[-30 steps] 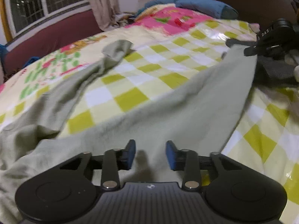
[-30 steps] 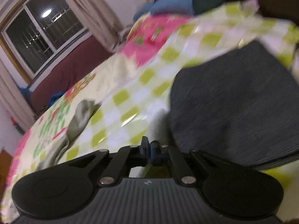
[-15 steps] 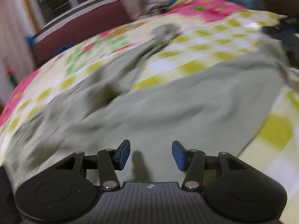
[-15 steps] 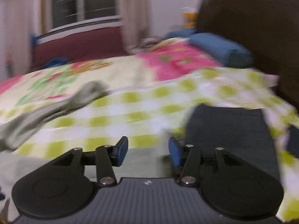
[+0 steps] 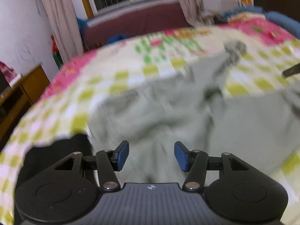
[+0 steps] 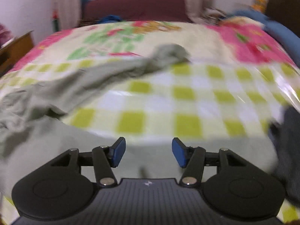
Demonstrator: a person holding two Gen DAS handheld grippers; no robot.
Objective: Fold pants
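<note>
We hold two grippers over a bed covered with a yellow-and-white checked sheet [image 6: 187, 97], which gives way to a pink and green flowered pattern farther back. Both views are blurred by motion.

On the left, the left gripper [image 5: 151, 155] points down at a pair of pale grey-green pants [image 5: 159, 110] lying rumpled on the sheet. Its jaws have just been opening: the blue pads [image 5: 122, 154] stand apart, and nothing is between them. The pants' wide upper part spreads below this gripper, near the edge of the bed. One leg runs away to the upper right, ending in a bunched cuff.

Farther right, the right gripper [image 6: 148, 152] hangs over the other leg, which lies flat across the foreground. Its jaws have also just been opening, and they too are parted and empty. Beyond it the first leg crosses the sheet diagonally. At the far right edge lies a dark grey folded cloth [image 6: 288, 150], beside the flat leg. A window with curtains [image 5: 60, 18] stands behind the bed.
</note>
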